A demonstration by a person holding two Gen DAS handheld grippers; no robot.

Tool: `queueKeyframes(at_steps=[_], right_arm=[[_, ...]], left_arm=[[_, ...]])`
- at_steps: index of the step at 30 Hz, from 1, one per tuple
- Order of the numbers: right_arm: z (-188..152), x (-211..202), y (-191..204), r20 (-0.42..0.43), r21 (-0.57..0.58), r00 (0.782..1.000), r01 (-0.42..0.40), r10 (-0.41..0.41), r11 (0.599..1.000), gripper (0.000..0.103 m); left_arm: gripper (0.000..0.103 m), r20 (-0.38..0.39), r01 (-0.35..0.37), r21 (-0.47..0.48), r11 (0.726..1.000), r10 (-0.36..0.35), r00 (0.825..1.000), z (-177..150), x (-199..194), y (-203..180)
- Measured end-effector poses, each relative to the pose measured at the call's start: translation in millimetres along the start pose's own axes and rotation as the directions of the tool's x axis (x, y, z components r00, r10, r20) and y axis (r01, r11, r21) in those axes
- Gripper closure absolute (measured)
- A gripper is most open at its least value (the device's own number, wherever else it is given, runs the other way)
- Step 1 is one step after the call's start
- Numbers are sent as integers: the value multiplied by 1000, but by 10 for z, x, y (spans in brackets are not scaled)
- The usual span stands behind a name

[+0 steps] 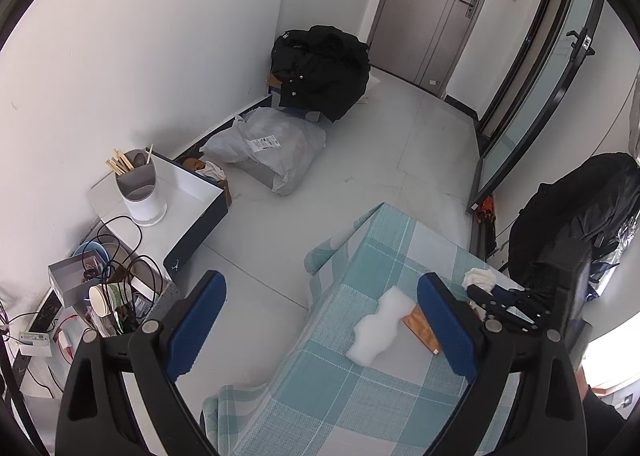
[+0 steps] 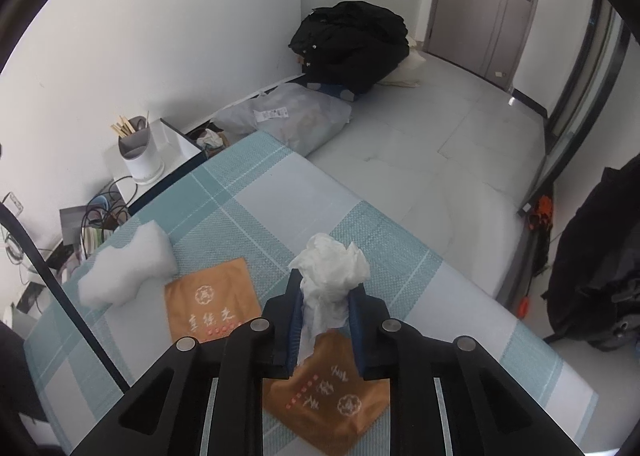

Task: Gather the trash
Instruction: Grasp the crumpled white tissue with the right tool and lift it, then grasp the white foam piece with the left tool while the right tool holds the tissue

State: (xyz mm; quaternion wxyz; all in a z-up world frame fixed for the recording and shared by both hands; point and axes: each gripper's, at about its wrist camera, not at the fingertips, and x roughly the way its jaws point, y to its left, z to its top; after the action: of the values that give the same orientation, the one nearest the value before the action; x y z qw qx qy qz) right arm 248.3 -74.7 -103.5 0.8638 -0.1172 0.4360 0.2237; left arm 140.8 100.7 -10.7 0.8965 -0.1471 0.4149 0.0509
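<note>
My right gripper [image 2: 326, 296] is shut on a crumpled white tissue [image 2: 332, 268] and holds it just above the table with the teal checked cloth [image 2: 260, 199]. Two orange paper packets lie there: one [image 2: 212, 304] to the left of the gripper, one [image 2: 324, 396] under it. A piece of white foam [image 2: 128, 272] lies at the table's left. My left gripper [image 1: 320, 324] is open and empty, above the table's left edge, with the foam [image 1: 376, 328] between its fingers in view. The right gripper with the tissue [image 1: 480, 279] shows at the right.
Left of the table stand a white box with a utensil holder [image 1: 140, 191], a crate of cables and cups [image 1: 104, 288] and a grey plastic bag [image 1: 272, 143] on the floor. A black coat pile [image 1: 320, 71] lies in the corner. A dark bag [image 2: 600, 256] stands right.
</note>
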Motion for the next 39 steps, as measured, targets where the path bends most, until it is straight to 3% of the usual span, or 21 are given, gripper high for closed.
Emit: queueKeyframes(at_steps=[7, 14, 21, 24, 28, 31, 35, 39], right_arm=[[-168, -490, 52, 59, 30, 997, -55, 53, 998, 84], [-543, -921, 112, 84, 92, 994, -76, 68, 993, 84], [-837, -1226, 139, 105, 162, 992, -88, 71, 983, 84], [-972, -1377, 152, 128, 189, 988, -109, 85, 976, 84], [-1089, -1548, 157, 151, 212, 985, -117, 86, 970, 84], [-1213, -1698, 93, 183, 259, 977, -154, 108, 953, 84], [-1321, -1701, 54, 190, 261, 976, -152, 104, 953, 84], [-1361, -1747, 48, 211, 270, 971, -165, 109, 949, 84]], left_arm=[[8, -20, 12, 26, 1000, -11, 1000, -38, 17, -103], [8, -23, 15, 89, 996, -13, 1000, -87, 31, -256], [8, -88, 7, 183, 983, 9, 996, -217, 214, -355], [8, -169, 77, 176, 981, -47, 984, -282, 325, -342], [8, -200, 84, 196, 977, -44, 979, -371, 356, -356], [8, -229, 80, 226, 971, -27, 973, -400, 364, -380], [8, -342, 91, 301, 949, 19, 940, -399, 551, -481], [8, -362, 61, 373, 926, 84, 929, -345, 711, -563]])
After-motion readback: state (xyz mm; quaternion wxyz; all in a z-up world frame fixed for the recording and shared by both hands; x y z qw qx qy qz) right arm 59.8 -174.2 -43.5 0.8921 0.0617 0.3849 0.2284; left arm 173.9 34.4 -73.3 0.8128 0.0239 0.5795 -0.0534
